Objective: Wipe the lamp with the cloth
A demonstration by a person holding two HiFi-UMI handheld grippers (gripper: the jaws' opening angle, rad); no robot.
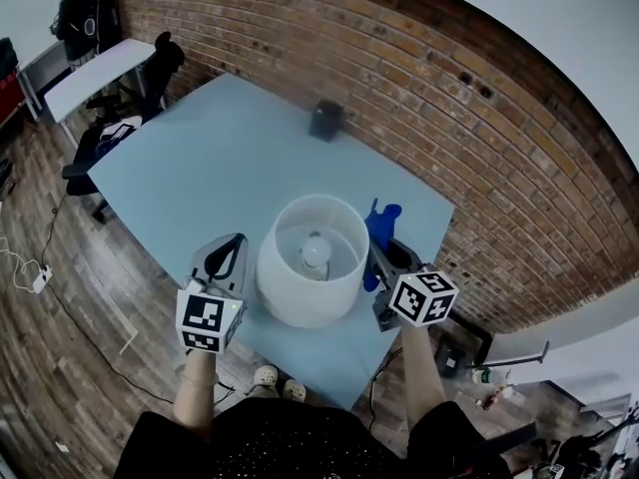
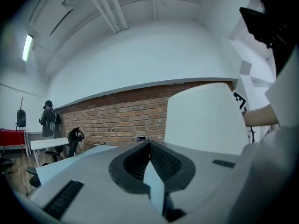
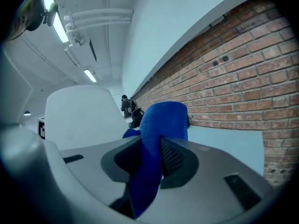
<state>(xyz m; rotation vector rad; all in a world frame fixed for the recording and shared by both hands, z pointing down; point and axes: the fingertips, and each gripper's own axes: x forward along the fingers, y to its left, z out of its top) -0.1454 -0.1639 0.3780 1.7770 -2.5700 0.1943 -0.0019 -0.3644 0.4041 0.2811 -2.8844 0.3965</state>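
Grips blue cloth in right tool just beside the white lamp on the counter, with left tool clenched empty opposite; fits going onto or coming off the shade, so calls for light contact in any further stroke.

Office: brick wall, desk, swivel chair

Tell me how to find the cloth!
Look at the pale blue table by the brick wall; a white lamp stands at the end nearest the person. Just right of the lamp, the right gripper is shut on the cloth. It is the only bright blue thing there.
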